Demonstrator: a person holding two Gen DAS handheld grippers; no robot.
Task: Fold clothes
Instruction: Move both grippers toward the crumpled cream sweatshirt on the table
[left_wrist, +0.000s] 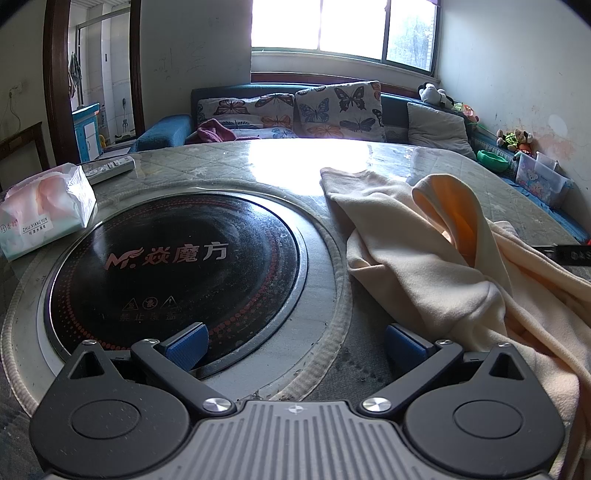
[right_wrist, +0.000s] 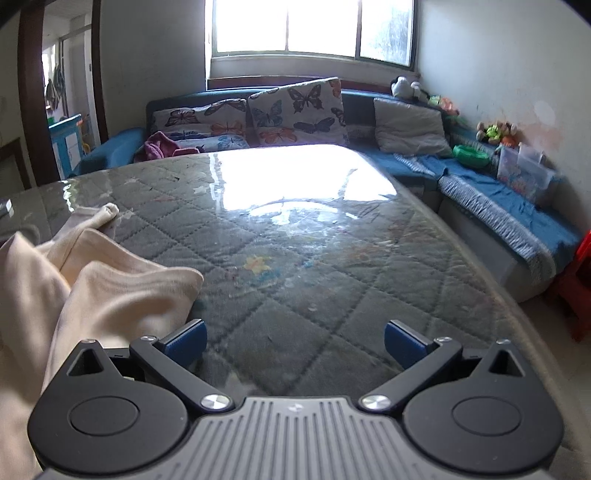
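We hold both grippers low over a glass-topped table (right_wrist: 295, 229) with a quilted grey cover beneath the glass, window glare bright on its far half. The left gripper (left_wrist: 295, 345) is spread wide with nothing between its blue pads (left_wrist: 186, 345), hovering over the near rim of a round black induction cooktop (left_wrist: 173, 266) set into the table's middle. The right gripper (right_wrist: 295, 343) is likewise spread wide and empty above bare quilted surface.

The cream garment (left_wrist: 443, 266) lies crumpled between the two tools, toward the near edge of the table. In the left wrist view it sits just right of the cooktop, one fold standing up and showing a warmer orange inside, its near part draped beside the right blue pad. In the right wrist view the same cloth (right_wrist: 92, 288) bunches along the left side, one hem reaching almost to the left pad (right_wrist: 186, 341); we cannot tell whether they touch.

A soft pack of tissues (left_wrist: 44, 212) rests at the table's left edge, overlapping the cooktop's surround, with a grey remote control (left_wrist: 109, 170) just beyond it. Past the far edge, butterfly-print cushions (right_wrist: 295, 110) line a blue corner sofa (right_wrist: 517, 206) under the window.
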